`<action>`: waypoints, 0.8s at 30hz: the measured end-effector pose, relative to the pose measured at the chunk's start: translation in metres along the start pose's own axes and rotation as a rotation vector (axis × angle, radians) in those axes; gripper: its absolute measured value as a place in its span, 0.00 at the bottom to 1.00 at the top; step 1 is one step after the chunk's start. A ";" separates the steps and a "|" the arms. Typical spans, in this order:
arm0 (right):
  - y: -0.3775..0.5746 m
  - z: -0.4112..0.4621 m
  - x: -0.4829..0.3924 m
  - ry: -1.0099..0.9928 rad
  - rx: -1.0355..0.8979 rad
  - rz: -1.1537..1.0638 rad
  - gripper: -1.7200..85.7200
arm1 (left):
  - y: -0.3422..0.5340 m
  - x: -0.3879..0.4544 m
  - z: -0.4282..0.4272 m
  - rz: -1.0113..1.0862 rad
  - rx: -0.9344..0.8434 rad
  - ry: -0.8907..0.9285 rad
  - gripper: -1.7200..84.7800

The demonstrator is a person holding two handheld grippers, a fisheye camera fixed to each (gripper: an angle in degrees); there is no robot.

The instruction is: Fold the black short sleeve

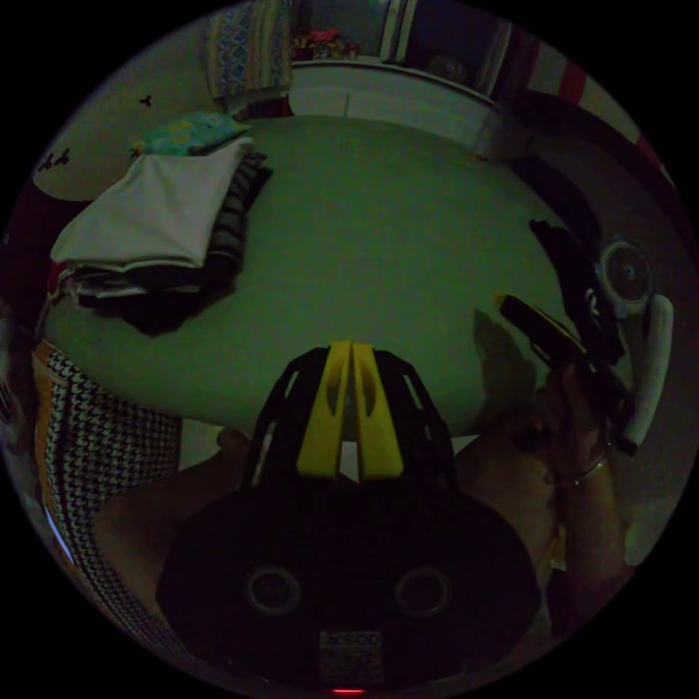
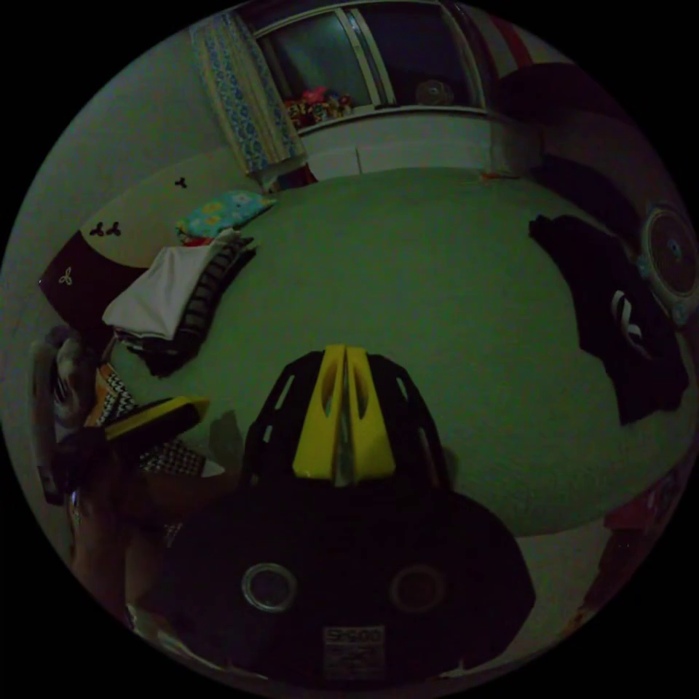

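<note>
I take the bed (image 2: 408,277) as my landmark and read across it from its left edge. There a stack of folded clothes (image 2: 171,302) sits with a white piece on top, and my left tool (image 1: 351,408) hangs just off the near edge beside it — its yellow jaws are pressed almost together and grip nothing. My right tool (image 2: 344,411) hovers over the near edge too, more to the middle, jaws likewise nearly closed and empty. Between them and the far side the green bed cover lies bare. The black short sleeve (image 2: 619,320) lies crumpled at the bed's right edge, next to a small fan (image 2: 670,258), well apart from both tools. Its long axis seems to run from the far edge toward the near one, though in this dim light I cannot make out collar or sleeves. I judge the right tool nearer — it should reach rightward first.
</note>
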State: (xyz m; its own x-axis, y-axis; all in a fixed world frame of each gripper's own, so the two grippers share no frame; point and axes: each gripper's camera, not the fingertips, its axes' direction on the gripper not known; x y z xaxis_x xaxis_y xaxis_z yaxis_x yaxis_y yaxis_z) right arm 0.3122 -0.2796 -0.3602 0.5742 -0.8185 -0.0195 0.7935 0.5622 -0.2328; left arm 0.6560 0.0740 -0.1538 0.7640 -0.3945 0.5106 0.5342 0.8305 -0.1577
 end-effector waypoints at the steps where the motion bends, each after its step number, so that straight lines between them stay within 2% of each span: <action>1: -0.001 -0.001 0.002 -0.003 0.000 0.006 0.01 | 0.001 0.012 0.007 0.006 -0.007 0.013 0.02; 7: -0.028 -0.022 0.045 -0.175 0.033 0.071 0.02 | 0.007 0.052 0.028 0.039 -0.005 0.015 0.02; 10: -0.050 -0.056 0.071 -0.058 0.180 -0.052 0.06 | 0.013 0.058 0.036 0.060 -0.009 0.014 0.02; 12: -0.071 -0.072 0.098 0.144 0.229 -0.093 0.11 | 0.017 0.059 0.042 0.072 -0.014 0.003 0.02; 16: -0.111 -0.061 0.145 0.351 0.078 -0.058 0.16 | 0.021 0.054 0.056 0.052 -0.012 -0.006 0.02; 20: -0.141 -0.016 0.179 0.499 -0.181 -0.028 0.19 | 0.022 0.052 0.073 0.035 -0.020 0.008 0.02; 22: -0.146 -0.002 0.184 0.573 -0.235 -0.045 0.18 | 0.021 0.053 0.078 0.047 -0.021 -0.012 0.02; 24: -0.157 -0.003 0.184 0.565 -0.197 -0.011 0.12 | 0.021 0.052 0.083 0.062 -0.020 -0.040 0.02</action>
State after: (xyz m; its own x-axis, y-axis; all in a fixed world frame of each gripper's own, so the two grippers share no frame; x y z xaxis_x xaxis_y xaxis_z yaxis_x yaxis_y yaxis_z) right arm 0.2931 -0.5190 -0.3304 0.3276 -0.7903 -0.5177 0.7155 0.5654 -0.4103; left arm 0.6773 0.1037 -0.0607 0.7812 -0.3258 0.5325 0.4933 0.8450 -0.2067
